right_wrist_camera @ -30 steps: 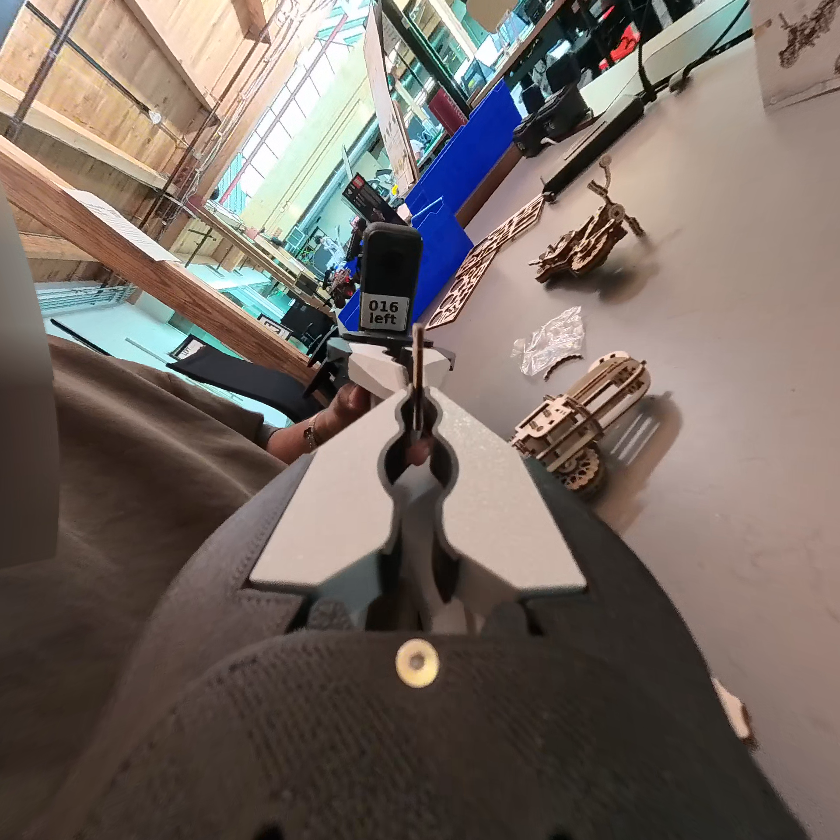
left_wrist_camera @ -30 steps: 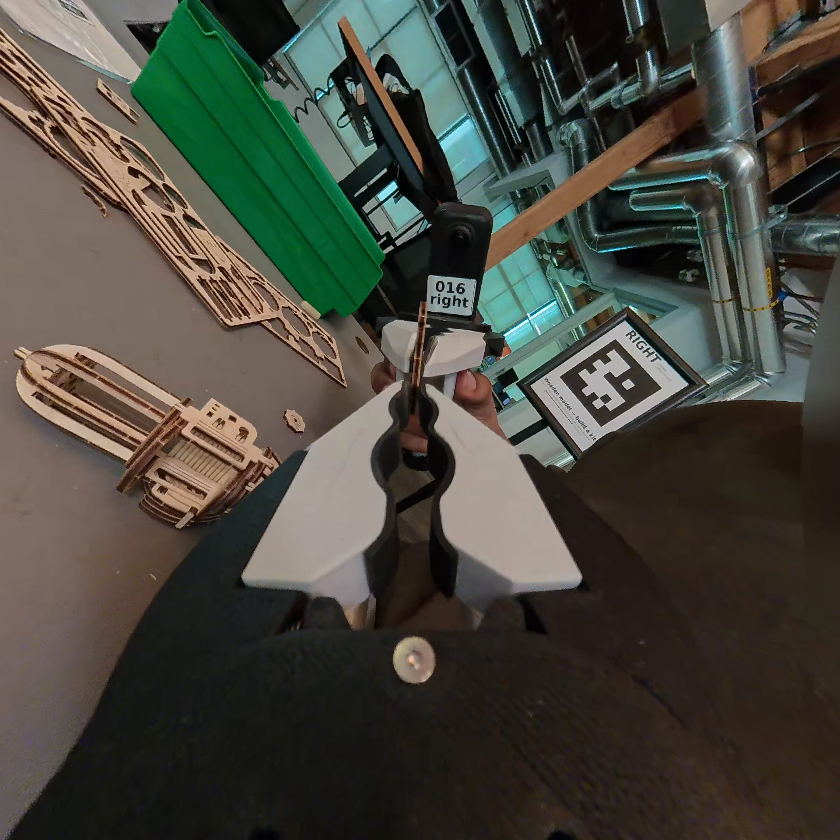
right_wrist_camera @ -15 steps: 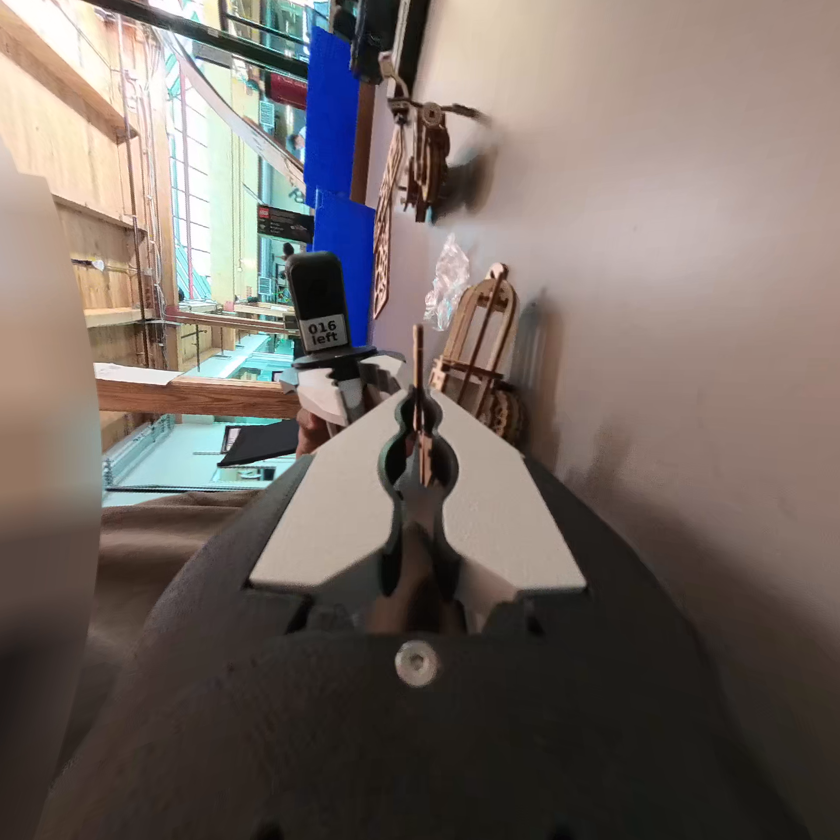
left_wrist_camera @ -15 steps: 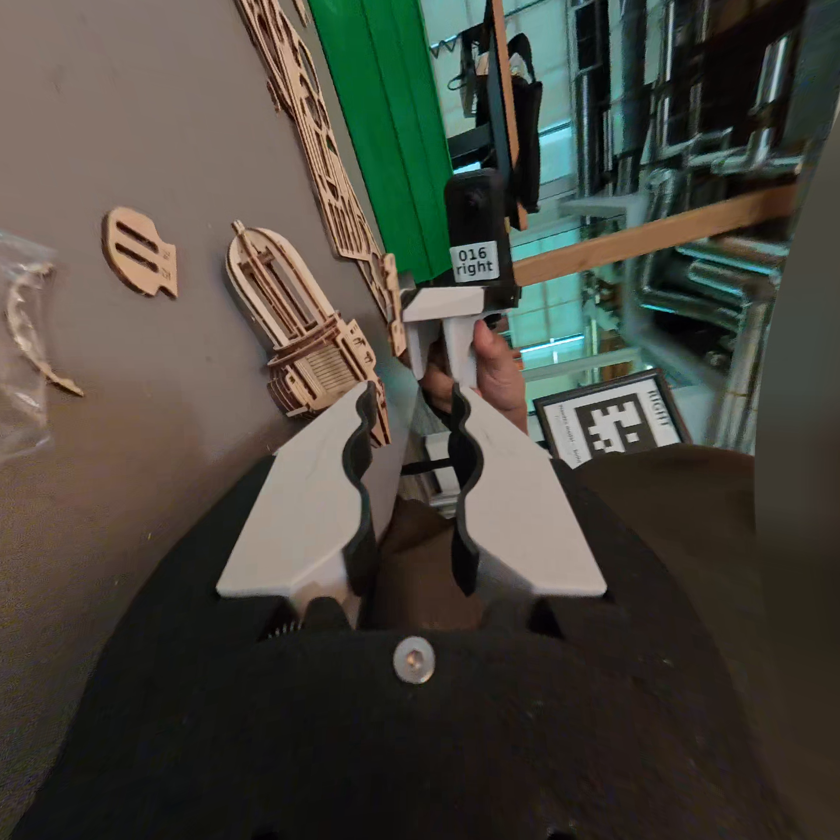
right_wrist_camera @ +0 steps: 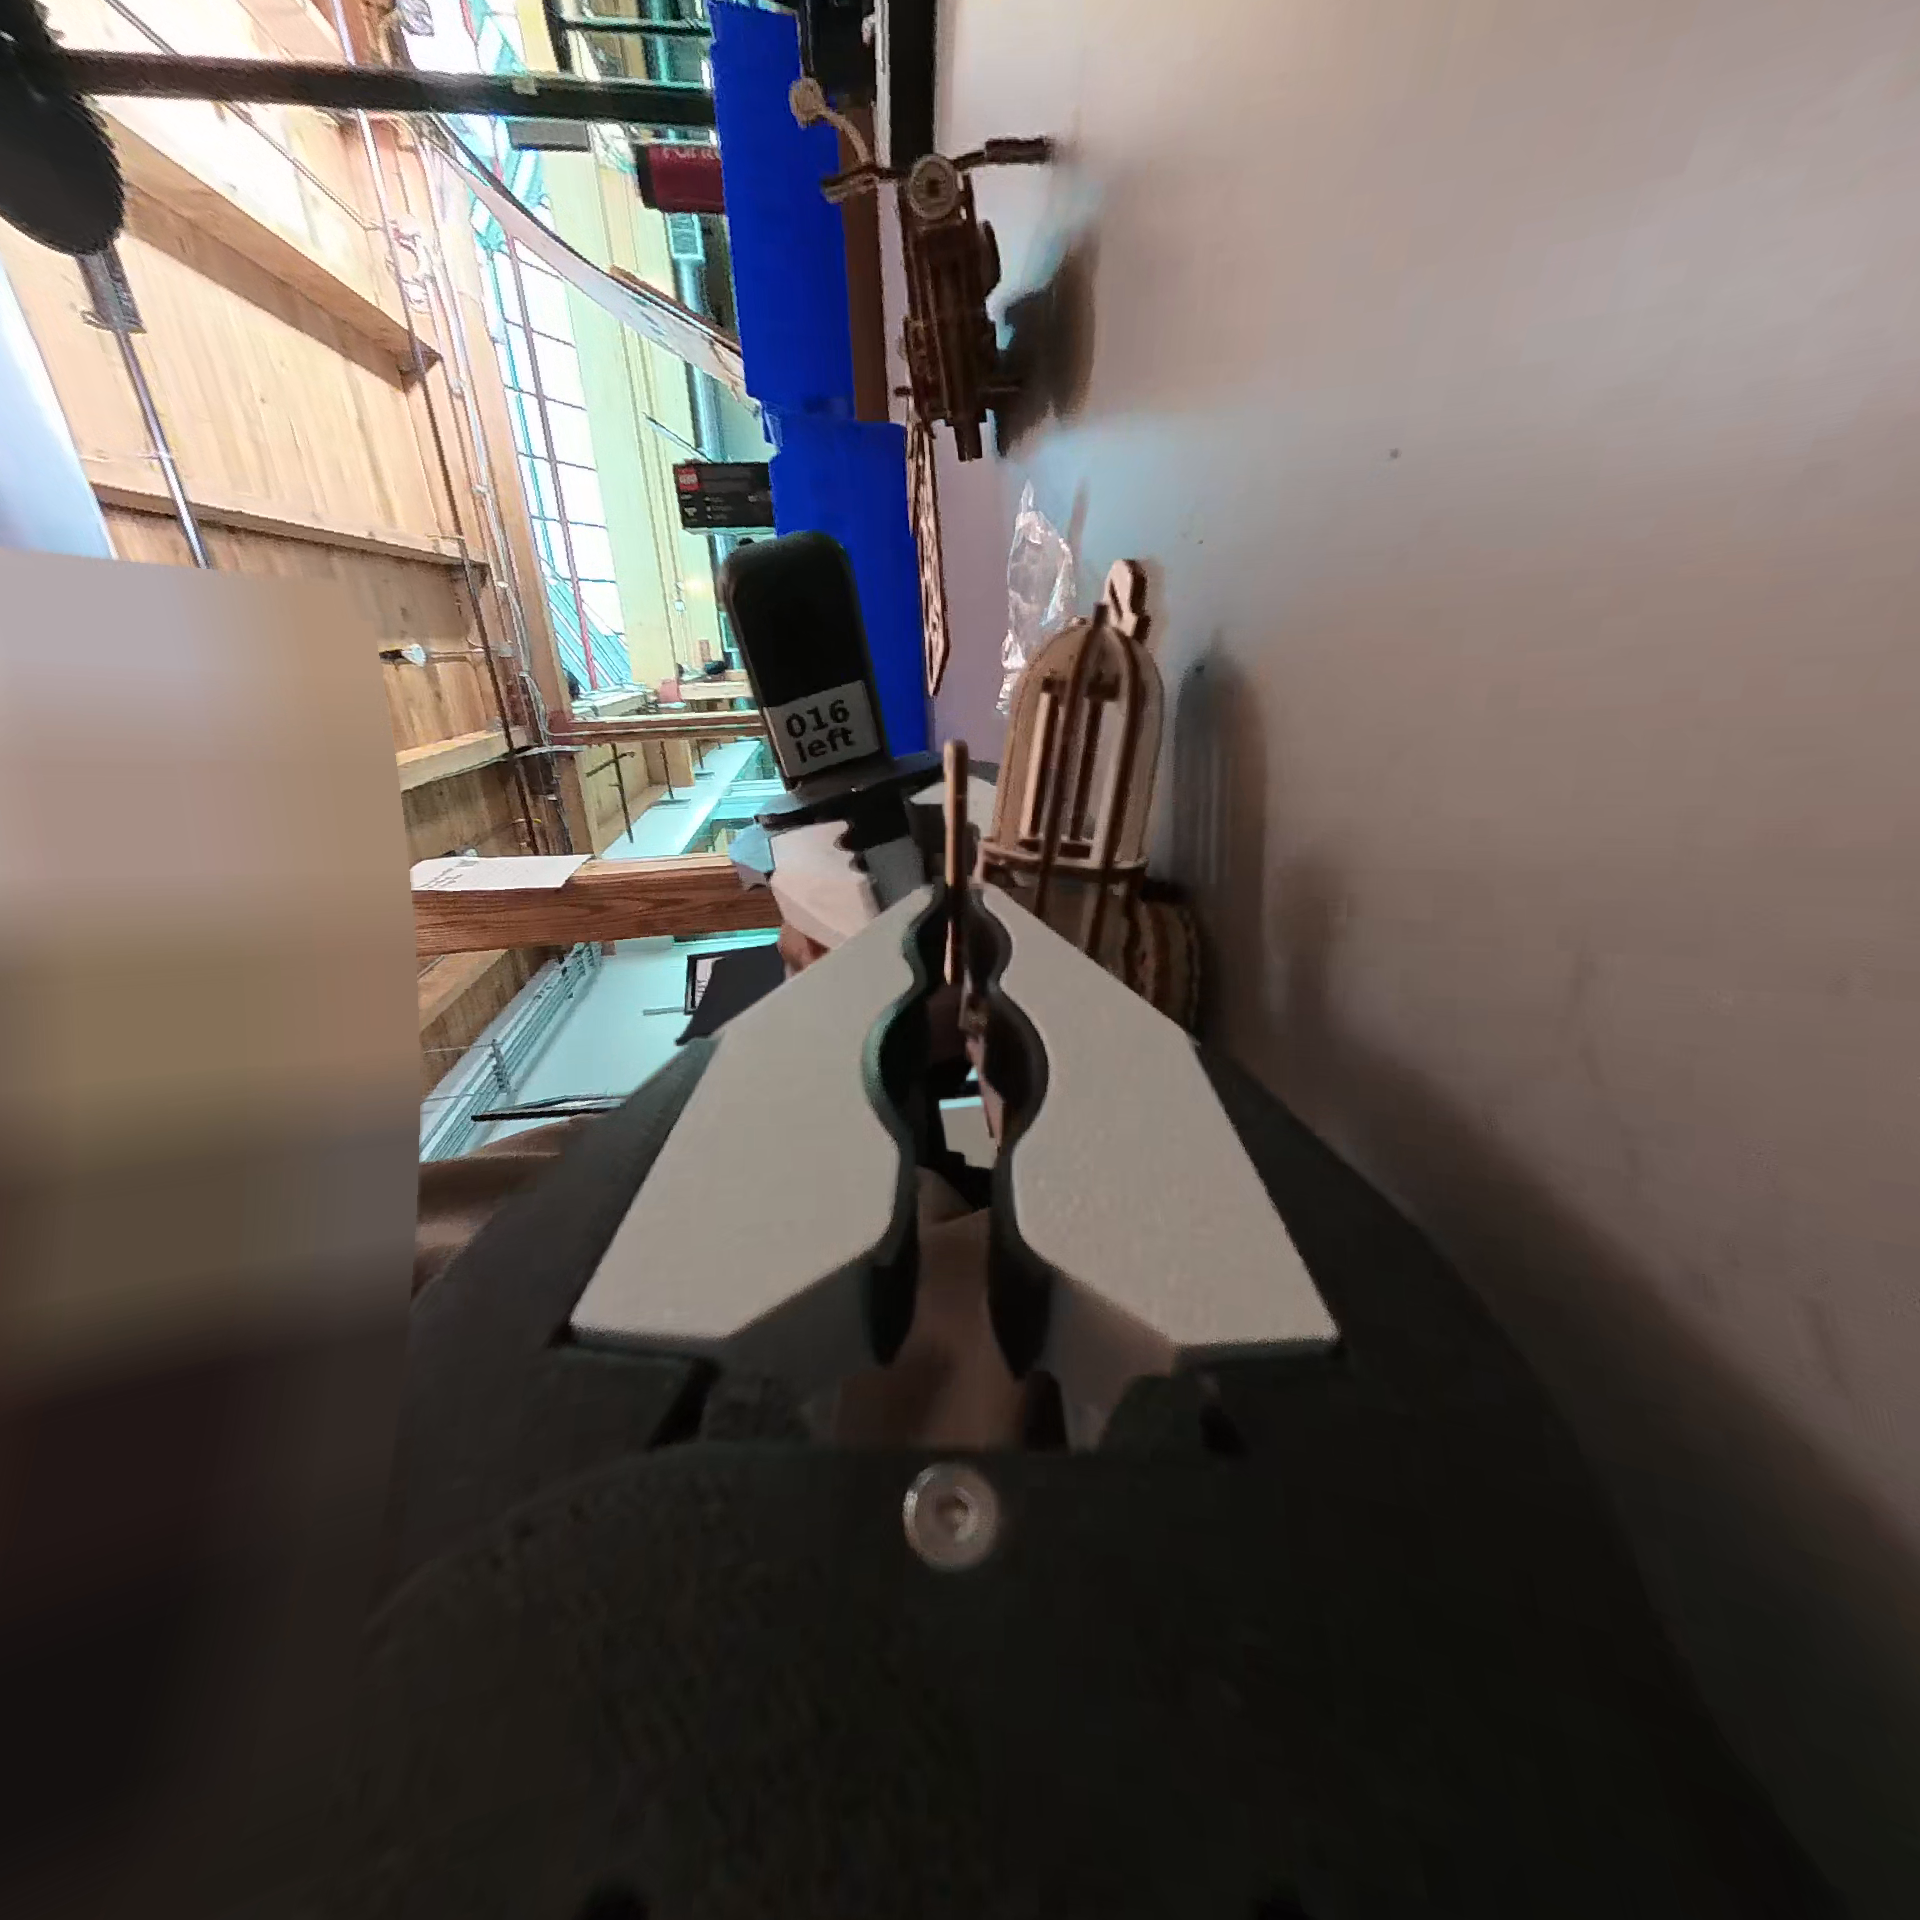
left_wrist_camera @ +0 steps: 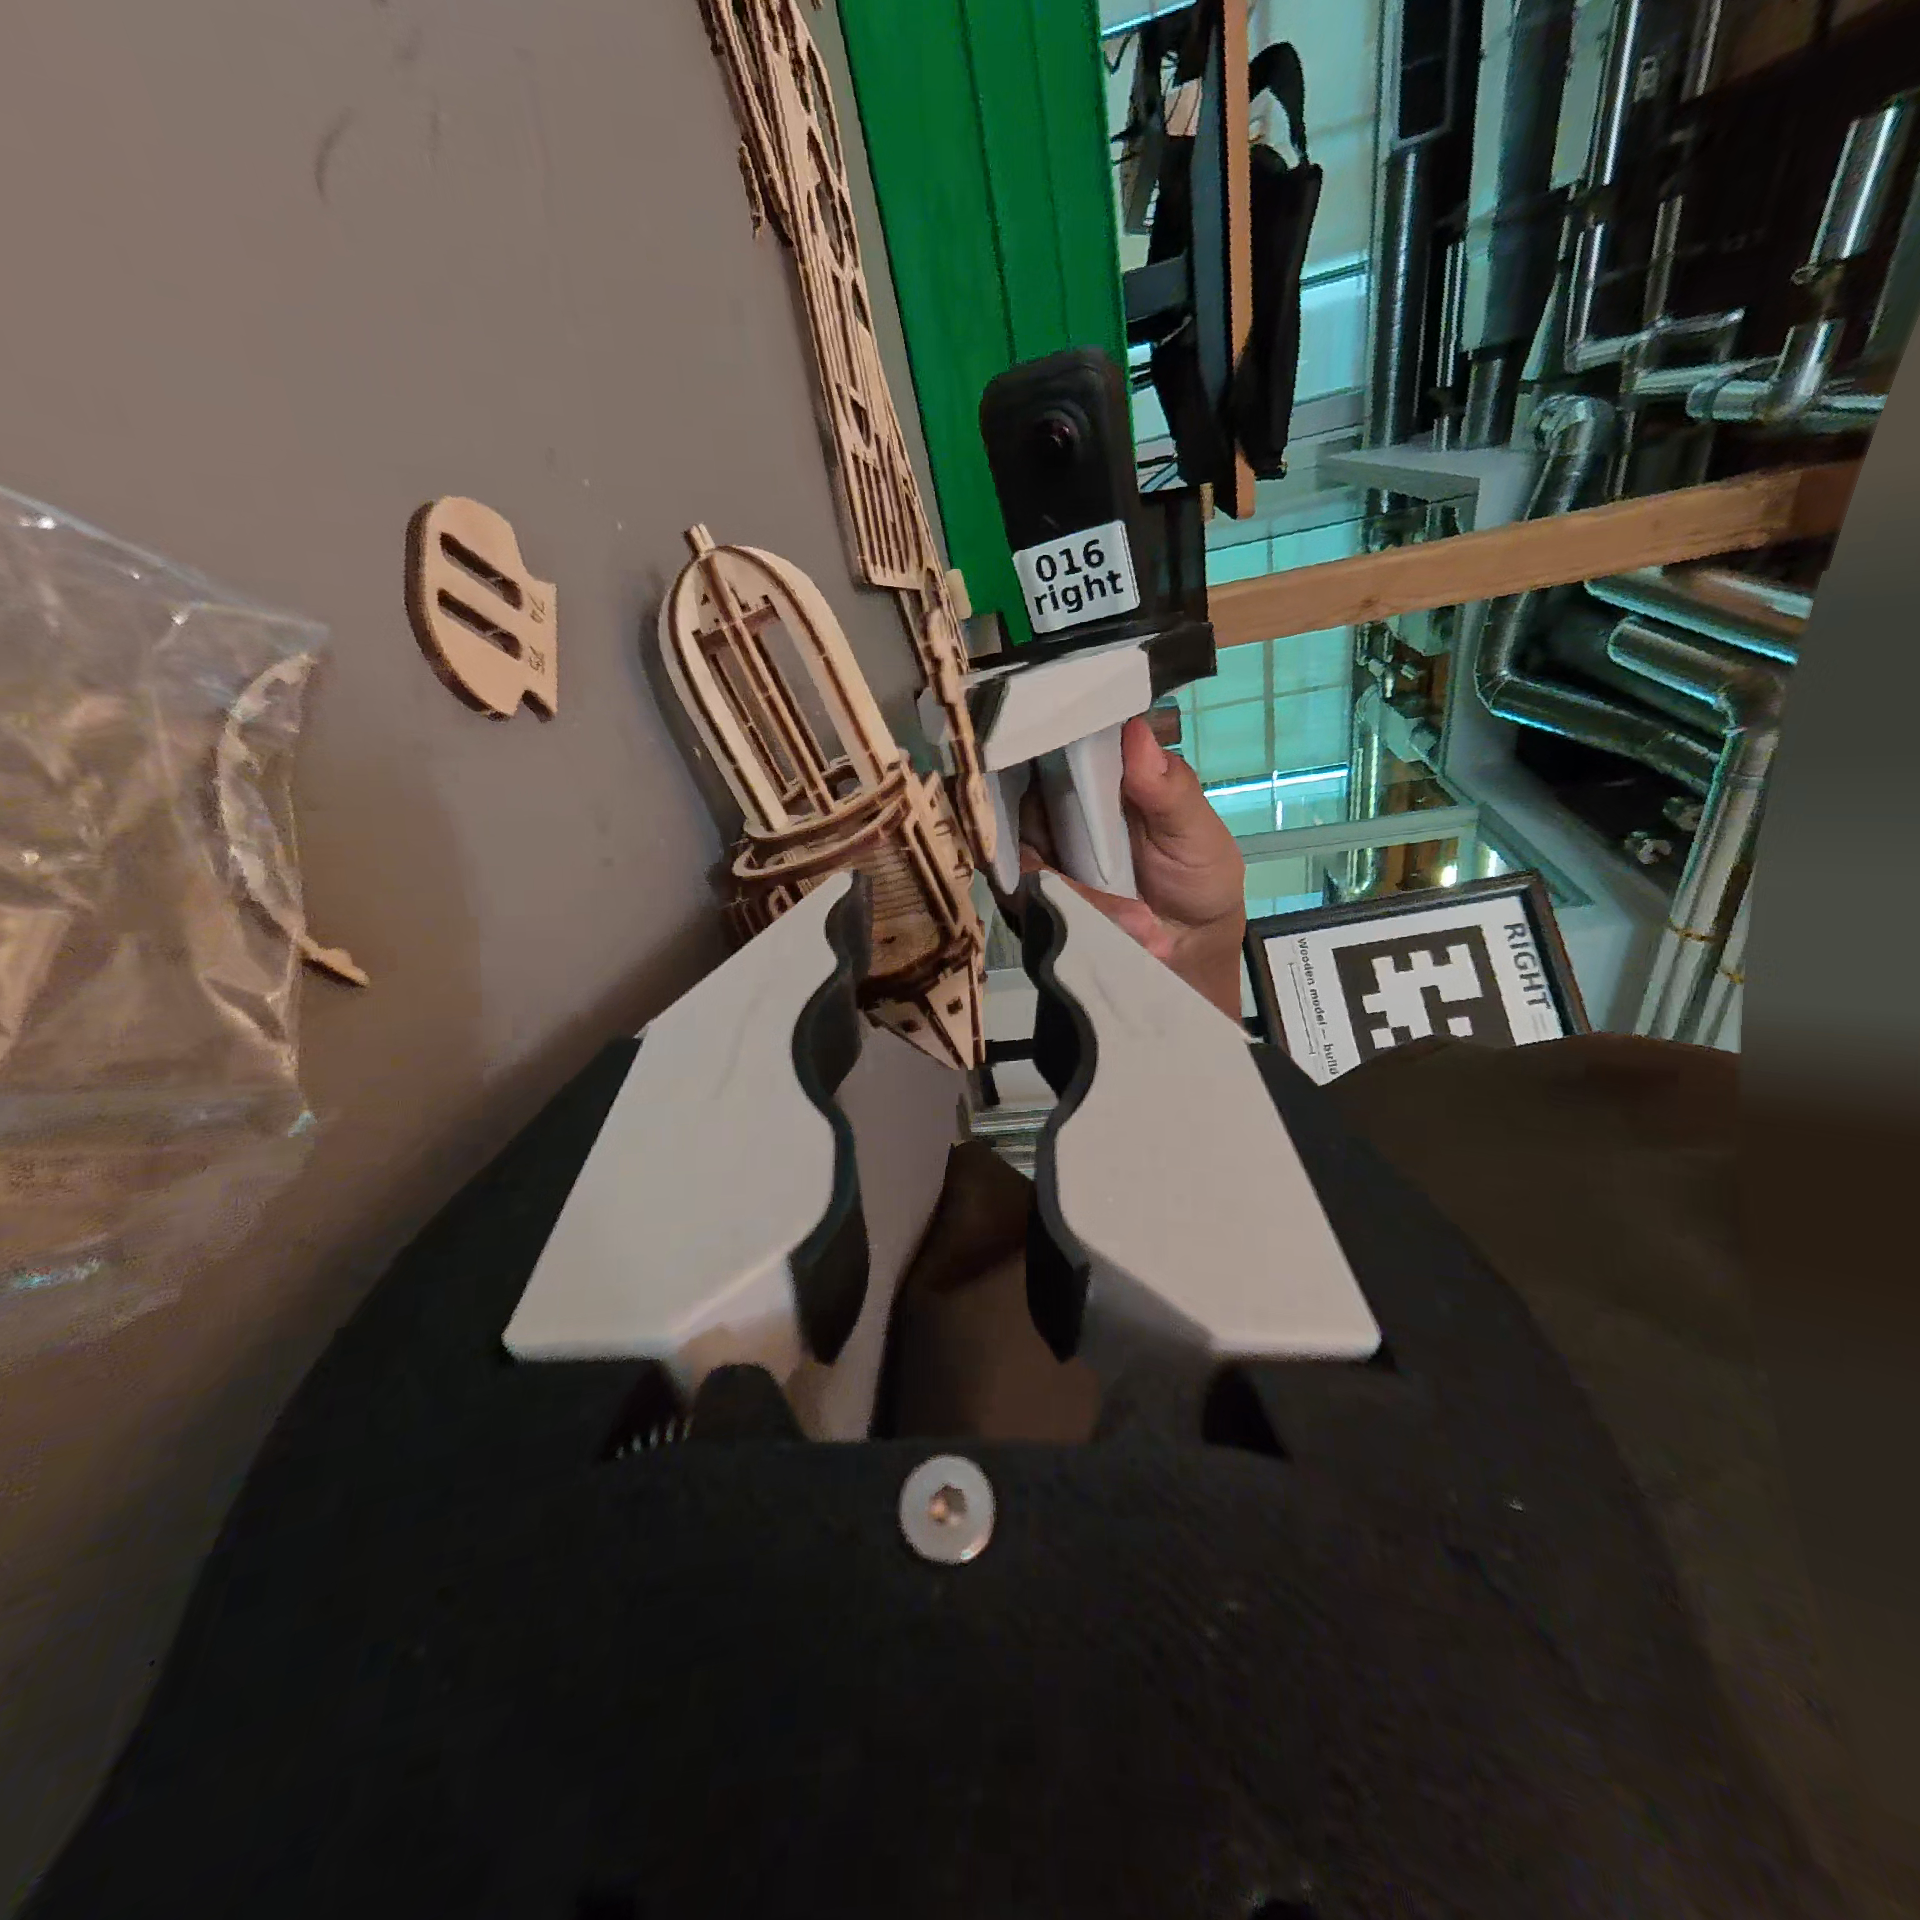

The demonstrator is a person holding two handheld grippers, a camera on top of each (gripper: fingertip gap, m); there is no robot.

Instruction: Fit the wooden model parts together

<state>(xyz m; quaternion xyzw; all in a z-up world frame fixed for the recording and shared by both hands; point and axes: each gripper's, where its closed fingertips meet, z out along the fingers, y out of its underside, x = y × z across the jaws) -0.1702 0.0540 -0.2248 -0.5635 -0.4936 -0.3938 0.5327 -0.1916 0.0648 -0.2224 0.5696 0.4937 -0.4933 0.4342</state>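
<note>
Right gripper (right_wrist_camera: 951, 925) is clamped on a thin wooden piece (right_wrist_camera: 954, 831), edge-on. Left gripper (left_wrist_camera: 940, 914) has its fingers spread apart with nothing in them, near the half-built wooden model (left_wrist_camera: 810, 769) on the grey bench (left_wrist_camera: 312, 260).

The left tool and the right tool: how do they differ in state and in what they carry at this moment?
The left tool stands open, while the right tool is shut. The left tool carries nothing, its dark wavy pads bare, while the right tool clamps a thin flat pale wooden piece edge-on. They share light grey fingers and black bodies, and both are near the half-built arched wooden model on the grey table.
</note>
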